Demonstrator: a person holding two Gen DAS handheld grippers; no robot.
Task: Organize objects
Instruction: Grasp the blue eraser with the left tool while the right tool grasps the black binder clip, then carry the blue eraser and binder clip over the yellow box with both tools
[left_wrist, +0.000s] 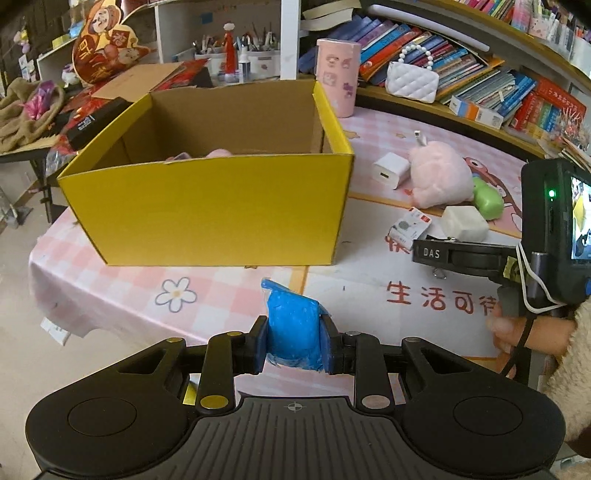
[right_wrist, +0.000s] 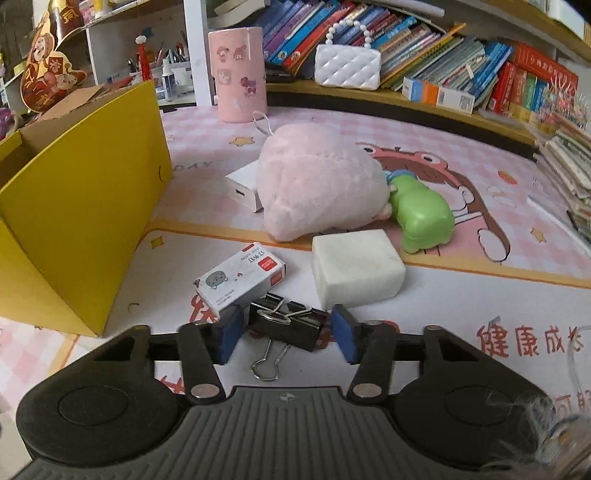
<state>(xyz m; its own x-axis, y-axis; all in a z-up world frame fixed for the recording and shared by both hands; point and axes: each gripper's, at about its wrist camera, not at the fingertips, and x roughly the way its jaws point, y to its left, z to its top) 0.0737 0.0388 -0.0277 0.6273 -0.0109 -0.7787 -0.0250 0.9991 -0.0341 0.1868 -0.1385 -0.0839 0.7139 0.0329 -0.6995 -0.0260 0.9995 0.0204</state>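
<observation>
We hold a crumpled blue plastic-wrapped lump (left_wrist: 293, 328) pinched in our left gripper (left_wrist: 294, 341), above the pink checked worktop (left_wrist: 122, 280) just before the open yellow cardboard box (left_wrist: 207, 206). Our right gripper (right_wrist: 288, 334) has its fingers spread around a black metal binder clip (right_wrist: 286, 325) lying beside a small white staple box (right_wrist: 240, 278).

Right gripper arm (left_wrist: 458, 254): "DAS" in white.
Tablecloth (left_wrist: 369, 291): red "生活可", near the table's front edge; "健康成" at the right.
Staple box (right_wrist: 240, 278): "订书钉".
</observation>
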